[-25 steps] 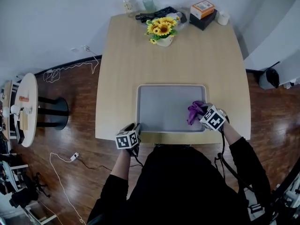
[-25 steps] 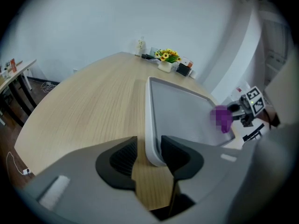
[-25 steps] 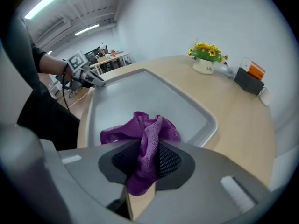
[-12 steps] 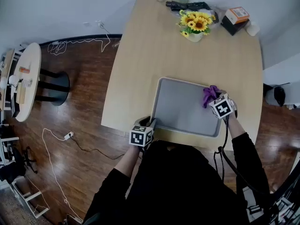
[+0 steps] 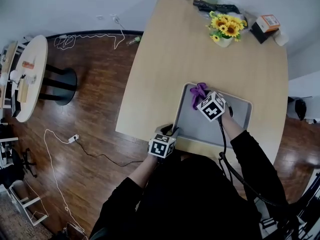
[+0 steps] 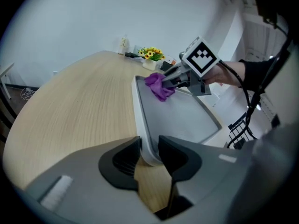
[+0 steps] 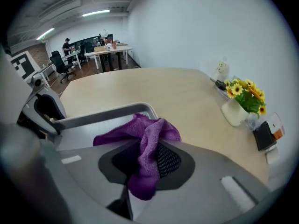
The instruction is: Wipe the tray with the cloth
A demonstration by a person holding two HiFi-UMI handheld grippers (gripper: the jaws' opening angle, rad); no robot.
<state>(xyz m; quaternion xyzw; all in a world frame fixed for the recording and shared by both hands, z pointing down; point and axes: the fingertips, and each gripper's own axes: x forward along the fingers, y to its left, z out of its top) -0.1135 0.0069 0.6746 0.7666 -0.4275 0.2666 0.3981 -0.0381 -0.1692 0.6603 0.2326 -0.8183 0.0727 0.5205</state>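
Well, my left gripper (image 6: pixel 149 155) has just been closing its dark, moulded jaws, and they now stand narrow, pinched on the rounded near corner of the smooth grey rectangular tray (image 6: pixel 180 116). The thin raised rim stands upright between the two pads, one pad on the outside and one on the inside. The tray lies flat on the pale wood-grain table (image 5: pixel 172 49), close to the edge nearest me. Its floor is matte and even, and its lip curves softly at each corner. My right gripper (image 7: pixel 145 164) is clamped on the soft purple cloth (image 7: pixel 148 133), a fuzzy, crumpled piece of woven fabric. It is bunched thick between the jaws, against the meshed face of one pad. A loose tail hangs back behind the pads, and the front folds spread out ahead. In the head view the cloth rests on the tray floor in the far left corner, just beside the curved rim. The marker cube of my right gripper sits above and behind it. Well apart, at the far end of the table, a bunch of yellow sunflowers (image 5: pixel 228 29) stands in a small rounded white vase (image 7: pixel 234 112).
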